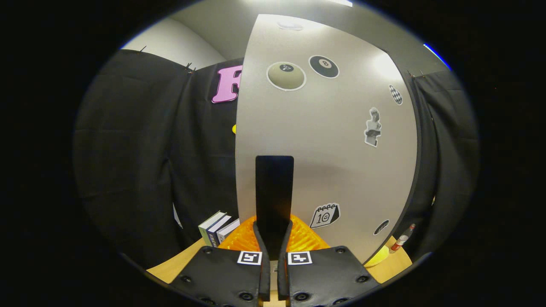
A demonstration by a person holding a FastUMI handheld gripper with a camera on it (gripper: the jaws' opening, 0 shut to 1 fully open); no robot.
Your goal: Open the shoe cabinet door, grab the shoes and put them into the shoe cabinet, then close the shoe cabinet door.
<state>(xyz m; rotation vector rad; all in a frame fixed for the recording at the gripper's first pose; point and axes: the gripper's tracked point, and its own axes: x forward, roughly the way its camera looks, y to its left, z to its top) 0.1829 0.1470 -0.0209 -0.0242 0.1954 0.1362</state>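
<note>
A: Where's your gripper (274, 238)?
B: You've got it clenched on the dark handle (274, 194) of the cabinet door (337, 140); both fingers pressing its lower end.
A: And the door?
B: Right ahead of you, pale, covered in stickers; orange mat (303, 238) at its foot; books (217, 228) off to the side on the bench (175, 266).
</note>
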